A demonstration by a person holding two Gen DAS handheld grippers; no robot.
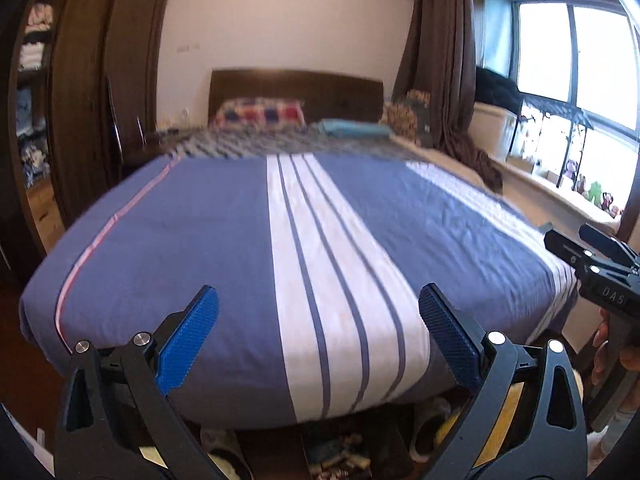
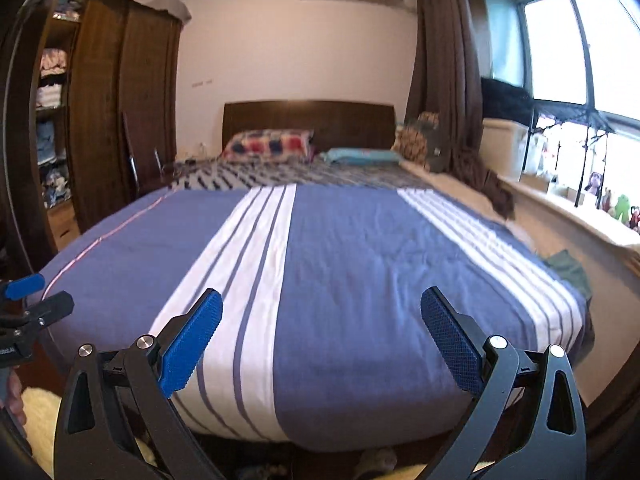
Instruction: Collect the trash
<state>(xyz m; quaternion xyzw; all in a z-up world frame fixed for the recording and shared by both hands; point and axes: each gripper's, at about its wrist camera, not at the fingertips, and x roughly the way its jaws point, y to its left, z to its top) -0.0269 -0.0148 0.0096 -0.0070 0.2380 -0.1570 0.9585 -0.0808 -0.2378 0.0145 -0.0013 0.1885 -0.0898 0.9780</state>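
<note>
My left gripper [image 1: 318,300] is open and empty, held above the foot of a bed with a blue and white striped cover [image 1: 224,232]. My right gripper [image 2: 322,302] is also open and empty, over the same bed cover [image 2: 360,260]. The right gripper shows at the right edge of the left wrist view [image 1: 592,256]; the left gripper shows at the left edge of the right wrist view [image 2: 28,300]. A small dark green thing [image 2: 568,266] lies at the bed's right edge. No clear trash shows on the bed.
Pillows [image 2: 268,145] and a wooden headboard [image 2: 308,120] stand at the far end. A dark wardrobe [image 2: 120,112] is on the left, curtains [image 2: 444,72] and a windowsill with toys [image 2: 616,204] on the right. Slippers and clutter [image 1: 340,452] lie on the floor below the bed's foot.
</note>
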